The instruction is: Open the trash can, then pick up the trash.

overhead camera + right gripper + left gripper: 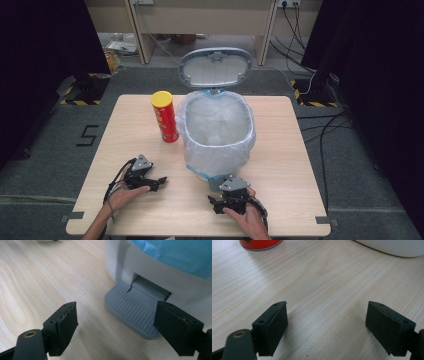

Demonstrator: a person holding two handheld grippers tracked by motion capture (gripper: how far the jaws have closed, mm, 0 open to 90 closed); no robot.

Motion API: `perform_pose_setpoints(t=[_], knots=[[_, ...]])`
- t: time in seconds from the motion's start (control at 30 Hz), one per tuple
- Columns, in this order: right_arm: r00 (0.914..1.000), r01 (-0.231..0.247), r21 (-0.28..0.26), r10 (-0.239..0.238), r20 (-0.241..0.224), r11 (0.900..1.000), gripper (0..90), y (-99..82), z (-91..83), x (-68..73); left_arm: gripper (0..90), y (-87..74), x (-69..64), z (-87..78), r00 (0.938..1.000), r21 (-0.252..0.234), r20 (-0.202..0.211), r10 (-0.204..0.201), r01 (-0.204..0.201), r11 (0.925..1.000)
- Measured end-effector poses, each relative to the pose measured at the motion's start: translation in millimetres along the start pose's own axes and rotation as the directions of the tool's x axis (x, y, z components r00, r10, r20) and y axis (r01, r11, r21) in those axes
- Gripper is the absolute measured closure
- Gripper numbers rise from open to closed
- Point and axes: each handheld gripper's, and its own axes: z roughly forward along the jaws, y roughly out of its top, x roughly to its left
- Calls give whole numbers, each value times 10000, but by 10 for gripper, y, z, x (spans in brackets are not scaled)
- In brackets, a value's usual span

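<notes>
A white pedal bin (217,129) lined with a pale plastic bag stands mid-table, its grey lid (215,67) tipped up and open at the back. A red crisp can with a yellow cap (165,116) stands upright just left of the bin. My left gripper (159,182) rests open on the table at the front left; its base of the can (260,244) and the bin's wall (392,246) lie far ahead of its jaws. My right gripper (216,204) is open in front of the bin, its jaws either side of the grey foot pedal (132,311), holding nothing.
The light wooden table (280,165) has bare room at its left, right and front. Dark curtains flank the scene. Cables (320,125) trail over the grey floor at the right, and a wooden desk (200,20) stands behind the table.
</notes>
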Motion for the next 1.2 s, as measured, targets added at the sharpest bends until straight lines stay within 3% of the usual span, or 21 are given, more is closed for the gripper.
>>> perform_pose_setpoints(t=[0.37, 0.47, 0.73, 0.8, 0.97, 1.0, 1.2], knots=[[10000, -2, 74, 2, 49, 10000, 191, 6, 2, 10, 170, 5, 10, 0, 10000, 50, -56, -78, 78, 10000], [9999, 46, 74, -47, 108, 10000, 191, 7, 4, 15, 151, 10, 26, 6, 9993, 23, -223, -286, 287, 9996], [9999, 71, 104, -72, 123, 9999, 191, 8, 3, 16, 148, 24, 102, -5, 9966, -583, -444, -688, 661, 9961], [9998, 79, 91, -80, 155, 9999, 191, 8, 5, 22, 147, 30, 132, 1, 9939, -684, -473, -997, 964, 9930], [9997, 135, 97, -137, 187, 9999, 191, 9, 8, 26, 147, 92, 190, 4, 9898, -931, -692, -1247, 1181, 9886], [9999, 61, 96, -62, 133, 9999, 191, 9, 3, 17, 148, 133, 221, 20, 9856, -988, -885, -1442, 1354, 9858], [9998, 120, 94, -122, 176, 9999, 191, 9, 8, 25, 147, 275, 303, 72, 9805, -1385, -1088, -1637, 1481, 9792]])
